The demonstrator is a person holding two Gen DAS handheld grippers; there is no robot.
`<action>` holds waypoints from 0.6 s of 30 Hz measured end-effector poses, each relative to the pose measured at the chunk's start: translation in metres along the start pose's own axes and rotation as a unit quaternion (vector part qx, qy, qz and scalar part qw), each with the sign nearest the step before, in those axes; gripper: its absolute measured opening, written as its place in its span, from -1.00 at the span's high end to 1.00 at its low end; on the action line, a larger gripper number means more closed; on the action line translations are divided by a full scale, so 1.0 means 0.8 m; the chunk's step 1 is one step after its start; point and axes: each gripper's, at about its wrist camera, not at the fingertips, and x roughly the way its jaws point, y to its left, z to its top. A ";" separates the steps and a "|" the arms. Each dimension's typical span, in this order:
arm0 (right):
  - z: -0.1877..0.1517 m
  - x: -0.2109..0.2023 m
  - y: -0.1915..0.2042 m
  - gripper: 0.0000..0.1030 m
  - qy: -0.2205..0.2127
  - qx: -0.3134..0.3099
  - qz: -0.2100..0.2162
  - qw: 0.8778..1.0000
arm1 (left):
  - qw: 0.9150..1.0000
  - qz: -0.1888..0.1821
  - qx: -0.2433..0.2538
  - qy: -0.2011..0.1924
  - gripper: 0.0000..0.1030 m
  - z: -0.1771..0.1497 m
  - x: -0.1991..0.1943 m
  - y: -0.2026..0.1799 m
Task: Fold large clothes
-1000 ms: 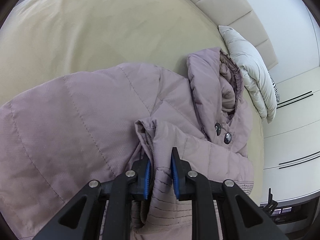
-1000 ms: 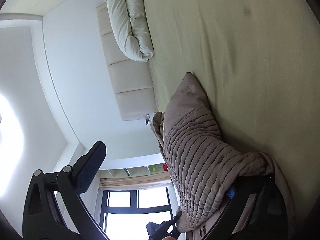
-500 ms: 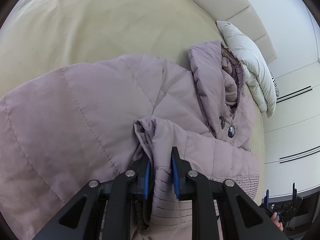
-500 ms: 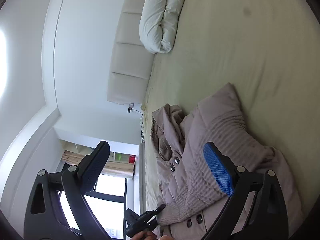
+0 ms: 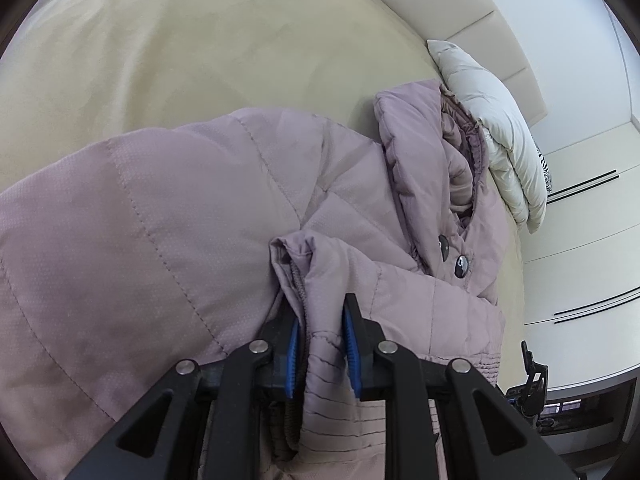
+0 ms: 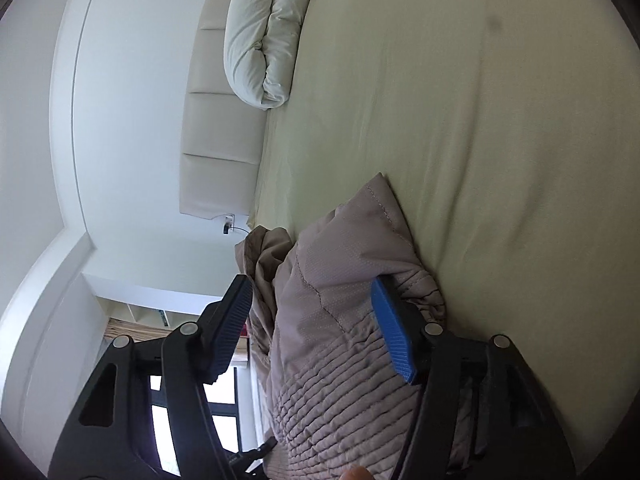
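Note:
A mauve quilted jacket [image 5: 168, 216] lies spread on the beige bed [image 5: 168, 52], its hood [image 5: 424, 152] toward the headboard. My left gripper [image 5: 320, 320] points down at it and is shut on a bunched fold of the ribbed sleeve cuff [image 5: 332, 392]. In the right wrist view, the right gripper [image 6: 311, 284] straddles another padded, ribbed part of the jacket [image 6: 344, 280]. Its jaws are closing with that fabric between them. The blue pad [image 6: 394, 332] lies against the cloth, while the dark pad [image 6: 234, 320] stands clear of it.
A folded white duvet [image 6: 264, 28] lies at the head of the bed against the padded headboard [image 6: 212, 120]. White wardrobe doors [image 5: 580, 216] stand beyond the bed's right edge. A window [image 6: 176, 420] shows low in the right wrist view. Bare sheet [image 6: 500, 128] stretches beyond the jacket.
The right gripper pulled back from the cuff, rolled, then came in again over the jacket with its jaws much narrower. The left gripper kept its hold and stayed put.

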 end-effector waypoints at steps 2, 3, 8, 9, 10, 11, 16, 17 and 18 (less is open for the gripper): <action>-0.006 -0.013 0.015 -0.48 -0.009 -0.022 -0.019 1.000 | 1.000 0.001 0.003 0.000 0.57 0.000 0.000 -0.001; -0.011 -0.007 0.025 -0.58 -0.012 -0.036 -0.019 0.999 | 1.000 0.001 0.003 0.000 0.54 0.000 0.001 0.000; -0.029 0.020 0.074 -0.66 0.030 -0.084 -0.015 0.996 | 1.000 -0.003 0.004 -0.001 0.52 0.000 0.003 0.000; -0.031 0.027 0.072 -0.66 0.032 -0.092 -0.038 0.994 | 1.000 -0.005 0.004 0.000 0.51 0.001 0.003 0.001; -0.033 0.037 0.064 -0.66 0.036 -0.099 -0.058 0.993 | 1.000 -0.008 0.004 0.002 0.50 0.001 0.004 0.003; -0.034 0.045 0.054 -0.65 0.041 -0.110 -0.069 0.991 | 1.000 -0.015 0.004 0.004 0.49 0.002 0.005 0.004; -0.041 0.024 0.056 -0.65 0.033 -0.147 -0.071 0.986 | 0.999 -0.044 -0.016 -0.004 0.18 0.003 -0.020 0.019; -0.044 0.012 0.063 -0.66 0.023 -0.150 -0.082 0.985 | 0.999 -0.039 -0.018 -0.017 0.05 0.001 -0.033 0.023; -0.046 -0.001 0.067 -0.66 0.019 -0.157 -0.089 0.983 | 0.999 -0.029 -0.016 -0.034 -0.15 -0.001 -0.050 0.027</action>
